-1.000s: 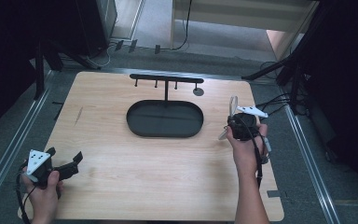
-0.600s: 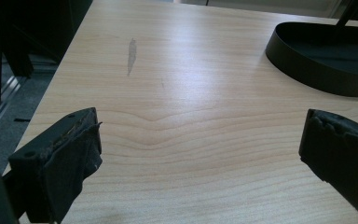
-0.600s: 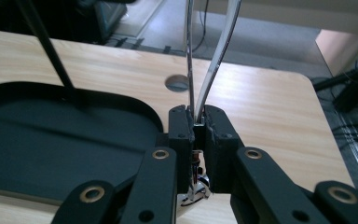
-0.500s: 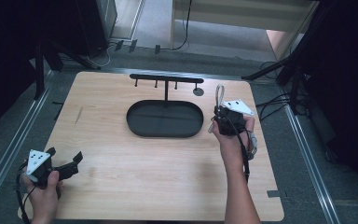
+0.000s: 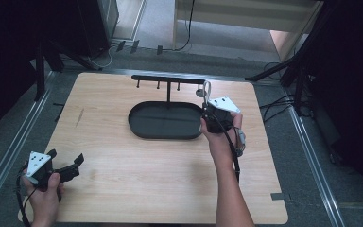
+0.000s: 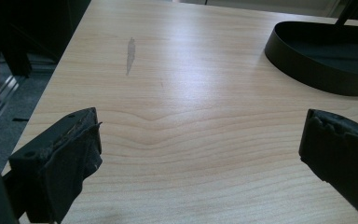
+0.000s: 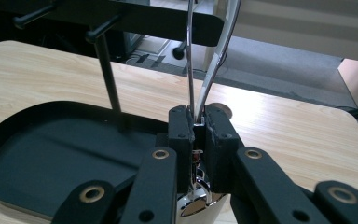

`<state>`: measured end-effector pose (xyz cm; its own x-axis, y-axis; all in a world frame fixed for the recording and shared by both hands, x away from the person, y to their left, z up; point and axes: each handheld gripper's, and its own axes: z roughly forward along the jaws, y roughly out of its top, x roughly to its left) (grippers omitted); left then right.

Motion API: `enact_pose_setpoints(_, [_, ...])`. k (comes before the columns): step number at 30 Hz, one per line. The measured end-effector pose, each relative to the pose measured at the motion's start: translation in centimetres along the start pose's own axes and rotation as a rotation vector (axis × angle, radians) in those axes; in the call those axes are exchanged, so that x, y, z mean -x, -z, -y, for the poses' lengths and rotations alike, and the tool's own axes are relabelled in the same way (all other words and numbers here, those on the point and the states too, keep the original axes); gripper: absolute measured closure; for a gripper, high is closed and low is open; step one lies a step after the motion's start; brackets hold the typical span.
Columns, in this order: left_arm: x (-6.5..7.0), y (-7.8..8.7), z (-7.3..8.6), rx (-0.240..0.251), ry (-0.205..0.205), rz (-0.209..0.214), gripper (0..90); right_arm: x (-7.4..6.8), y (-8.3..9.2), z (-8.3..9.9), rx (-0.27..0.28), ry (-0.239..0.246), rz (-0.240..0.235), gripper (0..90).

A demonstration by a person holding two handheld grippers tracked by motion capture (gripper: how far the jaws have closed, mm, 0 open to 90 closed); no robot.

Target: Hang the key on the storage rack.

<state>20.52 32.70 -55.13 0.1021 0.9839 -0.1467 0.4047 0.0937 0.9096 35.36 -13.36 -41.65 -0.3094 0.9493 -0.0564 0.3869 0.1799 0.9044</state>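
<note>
Held low at the near left corner of the wooden table [image 5: 123,179], the left gripper [image 5: 68,166] is seen with its jaws spread wide and nothing between them. In the left gripper view the two black pads [image 6: 74,154] are set far apart over bare wood, with the rim of the black oval tray [image 6: 307,74] at upper right. Farther right, at the table's middle, the tray [image 5: 144,132] is seen from above, and a black rack [image 5: 168,78] with short pegs is raised on a thin post behind it. At the tray's right end, the right gripper [image 5: 207,105] is held by the person's right hand [image 5: 222,137]. Its jaws are closed tight on a thin metal loop [image 7: 205,60], a shiny clip-like piece whose kind cannot be told. The loop is pointed upward, its top just beside the rack's right end [image 7: 177,25].
</note>
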Motion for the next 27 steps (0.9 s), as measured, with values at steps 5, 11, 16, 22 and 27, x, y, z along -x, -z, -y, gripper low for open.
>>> enact_pose_setpoints(5, [0.0,0.0,0.0,0.000,0.001,0.001,0.0,-0.6,-0.8,0.0,-0.012,0.006,-0.003,83.1])
enact_pose_setpoints(11, [0.0,0.0,0.0,0.001,0.007,0.002,0.0,-1.1,-2.2,0.2,-0.028,0.004,-0.001,83.1])
enact_pose_setpoints(16, [-0.1,0.0,0.0,0.002,0.009,0.004,0.0,-1.5,-3.4,0.2,-0.051,-0.008,0.020,83.1])
enact_pose_setpoints(22, [-0.2,0.0,0.0,0.002,0.014,0.008,0.0,-1.7,-4.8,0.7,-0.077,-0.019,0.046,83.1])
enact_pose_setpoints(27, [-0.2,0.0,0.0,0.003,0.018,0.011,0.0,-1.9,-5.8,1.0,-0.079,-0.040,0.062,83.2])
